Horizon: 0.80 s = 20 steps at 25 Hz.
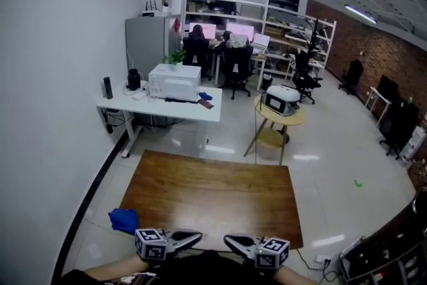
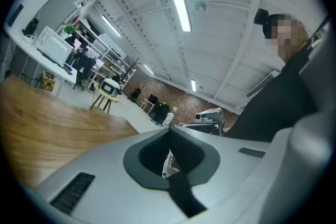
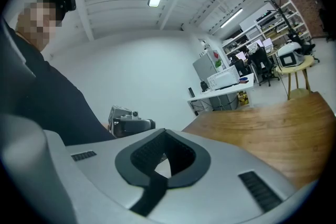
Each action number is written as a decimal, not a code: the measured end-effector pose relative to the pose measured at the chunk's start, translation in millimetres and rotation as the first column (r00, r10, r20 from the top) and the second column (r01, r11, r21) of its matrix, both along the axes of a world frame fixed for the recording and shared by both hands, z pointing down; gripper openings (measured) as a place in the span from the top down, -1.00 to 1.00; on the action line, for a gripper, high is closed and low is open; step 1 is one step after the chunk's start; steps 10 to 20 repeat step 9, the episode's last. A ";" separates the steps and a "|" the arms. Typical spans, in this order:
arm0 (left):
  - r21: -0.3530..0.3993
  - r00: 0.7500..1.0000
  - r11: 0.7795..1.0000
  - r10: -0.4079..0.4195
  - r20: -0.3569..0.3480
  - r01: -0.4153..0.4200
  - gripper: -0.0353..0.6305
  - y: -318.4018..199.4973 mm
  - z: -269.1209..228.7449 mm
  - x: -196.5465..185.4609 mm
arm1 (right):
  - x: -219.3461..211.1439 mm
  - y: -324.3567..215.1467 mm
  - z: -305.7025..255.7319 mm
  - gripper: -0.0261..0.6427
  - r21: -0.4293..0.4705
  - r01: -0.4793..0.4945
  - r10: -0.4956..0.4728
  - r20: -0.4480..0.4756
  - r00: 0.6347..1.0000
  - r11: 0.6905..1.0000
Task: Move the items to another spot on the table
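A crumpled blue cloth [image 1: 124, 219] lies at the near left corner of the brown wooden table [image 1: 213, 197]. Both grippers hang low at the table's near edge, close to the person's body, tips pointing at each other with a small gap. My left gripper [image 1: 198, 235] sits just right of the cloth and is shut on nothing [image 2: 169, 162]. My right gripper [image 1: 227, 239] is also shut and empty [image 3: 163, 162]. Each gripper view shows the other gripper across from it, the person's dark top behind it, and the table top [image 2: 47, 123] [image 3: 273, 128] to one side.
A white desk [image 1: 200, 109] with a white appliance [image 1: 175, 81] stands beyond the table at the back left. A round yellow side table [image 1: 275, 122] carrying a white device stands at the back right. People sit at monitors further back. A dark cabinet [image 1: 387, 250] is at the lower right.
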<state>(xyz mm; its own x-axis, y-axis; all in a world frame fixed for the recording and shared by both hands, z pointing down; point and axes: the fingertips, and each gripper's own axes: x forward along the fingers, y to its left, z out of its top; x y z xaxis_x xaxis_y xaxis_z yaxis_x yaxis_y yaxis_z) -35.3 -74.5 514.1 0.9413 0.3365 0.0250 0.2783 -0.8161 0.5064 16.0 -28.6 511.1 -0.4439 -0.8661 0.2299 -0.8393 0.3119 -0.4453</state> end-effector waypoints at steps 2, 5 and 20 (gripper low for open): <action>-0.004 1.000 1.000 -0.006 0.003 0.006 0.92 0.1 1.3 -0.2 | -0.1 -0.6 -0.7 0.92 0.003 0.010 -0.010 0.002 1.000 1.000; 0.000 1.000 1.000 -0.008 0.002 0.008 0.92 2.7 -1.1 -1.1 | -2.0 0.6 -2.1 0.92 0.002 0.019 -0.019 -0.003 1.000 1.000; 0.000 1.000 1.000 -0.005 0.004 0.005 0.92 5.7 -0.4 -2.3 | -2.5 3.4 -2.1 0.92 0.008 0.019 -0.019 -0.001 1.000 1.000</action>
